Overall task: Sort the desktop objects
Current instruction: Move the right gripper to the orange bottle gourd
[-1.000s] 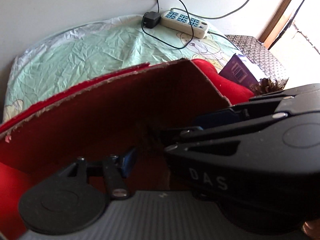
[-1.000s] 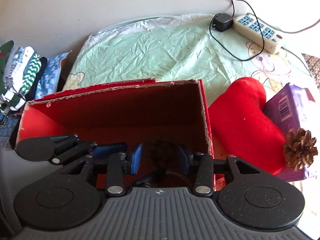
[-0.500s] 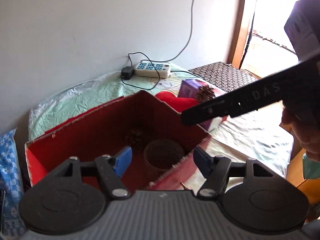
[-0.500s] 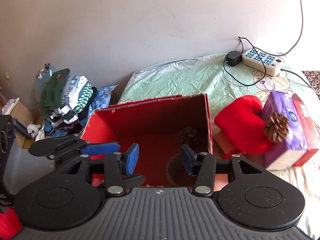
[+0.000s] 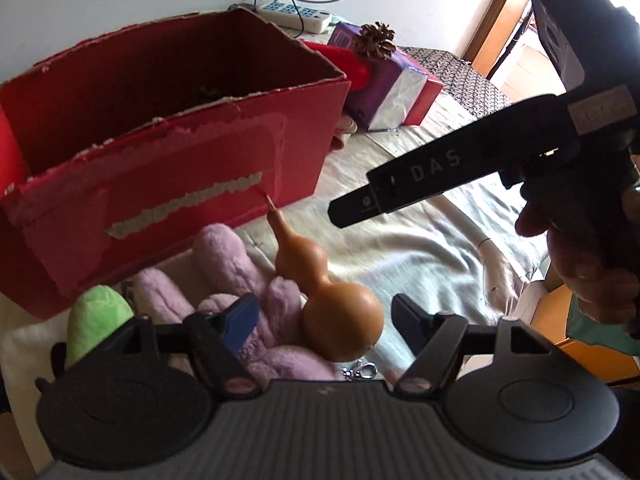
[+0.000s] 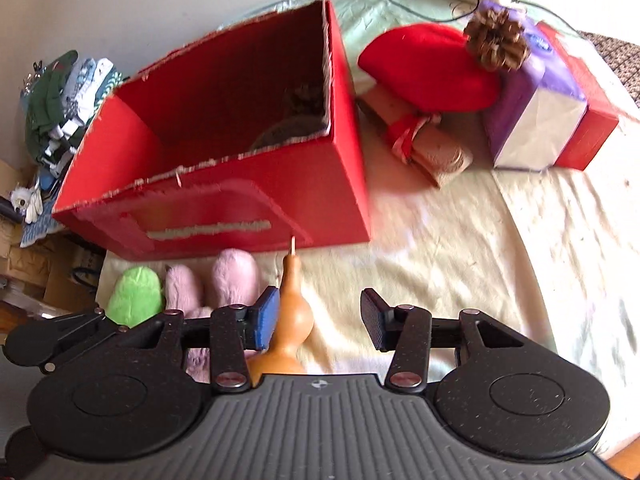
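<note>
Daylight is flooding in from the doorway [image 5: 516,32] at upper right, overexposing it and washing out the pale bedsheet [image 6: 460,248]. The red box [image 6: 224,152] interior is sitting in deep shadow. Fisheye is bending the edges; motion blur is softening the right wrist view.

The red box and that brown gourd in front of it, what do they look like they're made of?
Red box: likely cardboard, matte red facing; the rim is torn and a peeled strip shows pale fibre. Gourd: probably dried natural gourd, though smooth tan skin with a soft sheen could be varnished wood.
</note>
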`<state>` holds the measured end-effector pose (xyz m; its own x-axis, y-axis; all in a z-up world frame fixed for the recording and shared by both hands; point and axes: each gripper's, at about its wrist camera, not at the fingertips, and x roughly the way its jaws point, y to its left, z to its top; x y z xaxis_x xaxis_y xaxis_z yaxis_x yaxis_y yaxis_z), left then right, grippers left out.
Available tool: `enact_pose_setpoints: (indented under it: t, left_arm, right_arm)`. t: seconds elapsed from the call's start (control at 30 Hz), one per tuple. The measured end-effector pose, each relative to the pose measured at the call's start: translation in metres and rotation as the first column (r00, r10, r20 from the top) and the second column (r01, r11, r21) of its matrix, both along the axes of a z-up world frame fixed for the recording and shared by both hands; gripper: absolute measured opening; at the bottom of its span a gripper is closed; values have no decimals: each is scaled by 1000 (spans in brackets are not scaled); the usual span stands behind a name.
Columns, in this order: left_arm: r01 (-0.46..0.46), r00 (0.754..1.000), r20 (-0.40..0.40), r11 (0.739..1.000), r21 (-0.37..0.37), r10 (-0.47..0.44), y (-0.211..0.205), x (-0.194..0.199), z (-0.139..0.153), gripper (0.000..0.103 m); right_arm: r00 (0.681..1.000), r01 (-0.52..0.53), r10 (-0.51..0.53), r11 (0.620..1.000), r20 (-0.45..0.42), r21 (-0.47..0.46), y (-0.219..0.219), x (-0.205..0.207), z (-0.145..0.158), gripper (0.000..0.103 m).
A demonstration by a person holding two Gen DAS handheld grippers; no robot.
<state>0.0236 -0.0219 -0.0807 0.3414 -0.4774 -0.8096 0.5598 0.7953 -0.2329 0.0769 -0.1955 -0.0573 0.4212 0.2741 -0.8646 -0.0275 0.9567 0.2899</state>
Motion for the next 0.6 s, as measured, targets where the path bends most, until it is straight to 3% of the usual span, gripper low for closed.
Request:
enact_pose_setpoints:
  t: [0.07, 0.17, 0.27, 0.6]
  left_arm:
    - [-26, 1000, -14, 1000, 0, 26, -2, -2, -2, 92]
    - [-52, 995, -83, 999, 0, 52, -4, -1, -9, 92]
    - [-87, 986, -135, 994, 70, 96, -11, 2, -19, 92]
    - [-201, 971, -89, 962, 183, 220, -26, -2, -20, 94]
  right_arm:
    - [1000, -15, 15, 1000, -14, 1, 3, -1, -3, 49]
    - [999, -25, 25, 1000, -26, -1, 4, -4, -7, 55]
    - [999, -9, 9, 1000, -41, 8, 1, -5, -9, 63]
    - [997, 4, 0, 999, -77, 48, -13, -13, -16, 69]
